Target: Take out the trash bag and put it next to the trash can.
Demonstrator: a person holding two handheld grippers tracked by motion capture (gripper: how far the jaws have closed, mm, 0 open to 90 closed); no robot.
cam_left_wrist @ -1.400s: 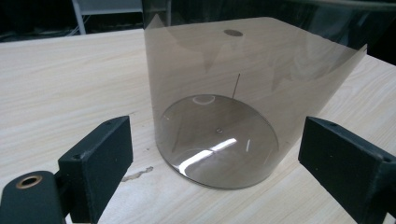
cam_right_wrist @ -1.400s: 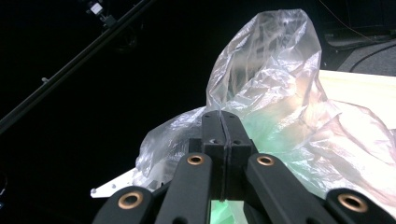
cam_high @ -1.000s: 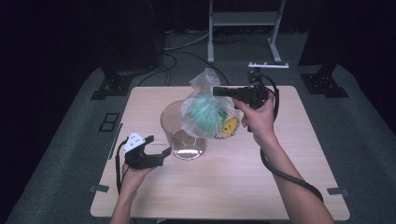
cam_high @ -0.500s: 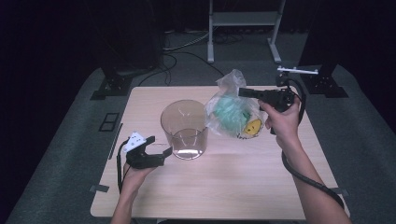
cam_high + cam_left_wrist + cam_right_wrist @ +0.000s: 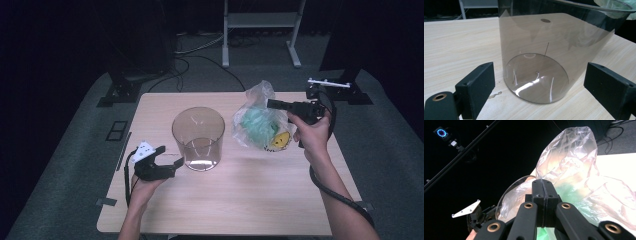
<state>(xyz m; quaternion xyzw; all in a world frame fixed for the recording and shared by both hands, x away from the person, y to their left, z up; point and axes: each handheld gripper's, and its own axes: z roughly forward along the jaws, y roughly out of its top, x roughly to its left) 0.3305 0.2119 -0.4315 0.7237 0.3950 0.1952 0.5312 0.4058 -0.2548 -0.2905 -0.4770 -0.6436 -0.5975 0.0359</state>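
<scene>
A clear plastic bag holds something teal and a yellow piece with a face on it. My right gripper is shut on the bag's upper part, right of the container; the jaws pinch the film together in the right gripper view. Whether the bag's bottom touches the table I cannot tell. A clear, empty round container stands upright mid-table. My left gripper rests open at its lower left, with the container's base just beyond the two wide-apart jaws.
The light wooden table has bare room in front and at the right. Dark floor with cables, stand feet and a metal frame lies behind it. The left gripper's grey plate shows past the bag.
My right gripper has carried the bag to the right, away from above the container, and a little lower. The left gripper and the container have kept still.
</scene>
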